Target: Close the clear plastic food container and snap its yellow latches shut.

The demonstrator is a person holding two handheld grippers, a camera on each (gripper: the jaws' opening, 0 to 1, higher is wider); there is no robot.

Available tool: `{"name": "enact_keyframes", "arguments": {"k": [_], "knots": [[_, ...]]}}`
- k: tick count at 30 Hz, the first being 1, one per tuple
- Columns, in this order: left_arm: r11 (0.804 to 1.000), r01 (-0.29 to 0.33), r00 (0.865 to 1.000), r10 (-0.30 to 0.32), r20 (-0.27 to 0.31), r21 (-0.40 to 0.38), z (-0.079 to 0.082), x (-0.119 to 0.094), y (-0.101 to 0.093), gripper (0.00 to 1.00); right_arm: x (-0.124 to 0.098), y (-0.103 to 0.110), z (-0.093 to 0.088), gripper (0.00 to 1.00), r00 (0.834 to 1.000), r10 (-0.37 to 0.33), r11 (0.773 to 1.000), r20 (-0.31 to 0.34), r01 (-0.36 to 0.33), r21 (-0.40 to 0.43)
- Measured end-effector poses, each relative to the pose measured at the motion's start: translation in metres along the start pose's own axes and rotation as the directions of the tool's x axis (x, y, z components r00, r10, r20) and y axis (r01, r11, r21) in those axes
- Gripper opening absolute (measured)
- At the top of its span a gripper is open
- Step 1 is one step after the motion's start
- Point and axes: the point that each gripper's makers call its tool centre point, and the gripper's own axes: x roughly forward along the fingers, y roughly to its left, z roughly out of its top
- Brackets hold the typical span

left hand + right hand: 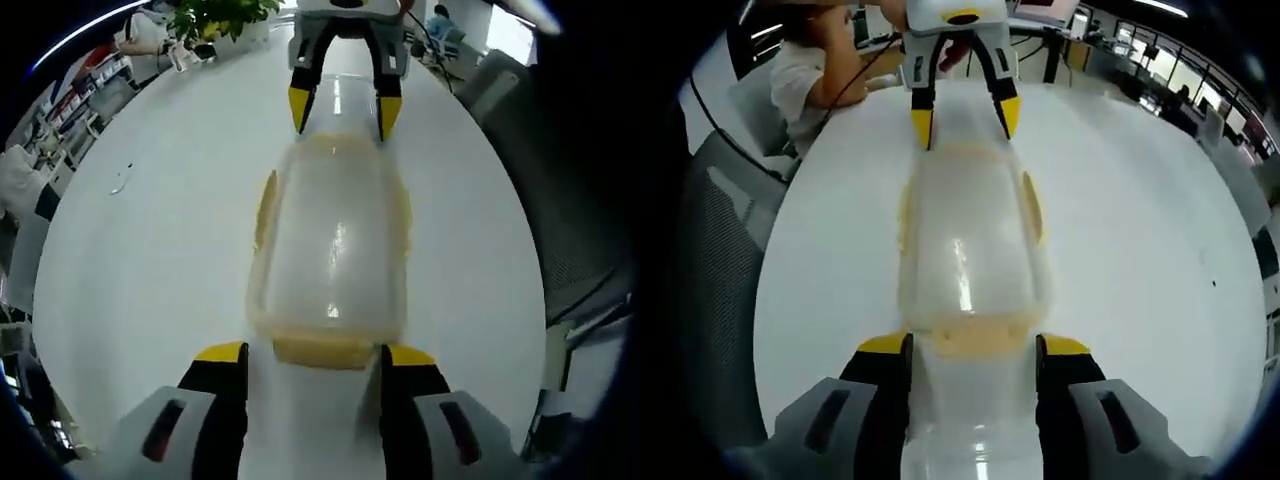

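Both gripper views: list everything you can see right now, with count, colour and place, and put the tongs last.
Food container: one, clear with a lid on it, lying lengthwise on the table between the two sets of tongs.
Latches: yellow, one at each end and one on each long side; whether they are snapped shut cannot be told.
Table: one, white, round, under the container.
Potted plant: one, green, at the table's far edge in the left gripper view.
Office chair: one, grey mesh, beside the table in the right gripper view.
Person: one, seated at the table's edge.
Left tongs: black with yellow tips, open, at one end latch.
Right tongs: same colours, open, at the opposite end.
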Motion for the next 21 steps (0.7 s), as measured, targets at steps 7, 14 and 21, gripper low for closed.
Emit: {"name": "enact_keyframes", "arguments": {"k": [7, 14, 21], "knots": [[0.999, 0.048, 0.998, -0.048, -0.038, 0.017, 0.0, 0.006, -0.006, 0.37, 0.011, -0.003, -0.007, 0.43, 0.997, 0.008, 1.0, -0.08, -0.01, -0.029], [0.998, 0.062, 0.998, -0.062, -0.029, -0.004, -0.001, 0.006, -0.005, 0.35, 0.014, -0.006, -0.004, 0.38, 0.994, 0.025, 0.998, -0.105, -0.031, -0.055], [0.997, 0.076, 0.996, -0.076, -0.037, -0.005, -0.003, 0.008, -0.003, 0.35, 0.016, -0.006, -0.004, 0.39, 0.981, 0.02, 0.997, -0.195, -0.034, -0.07]]}}
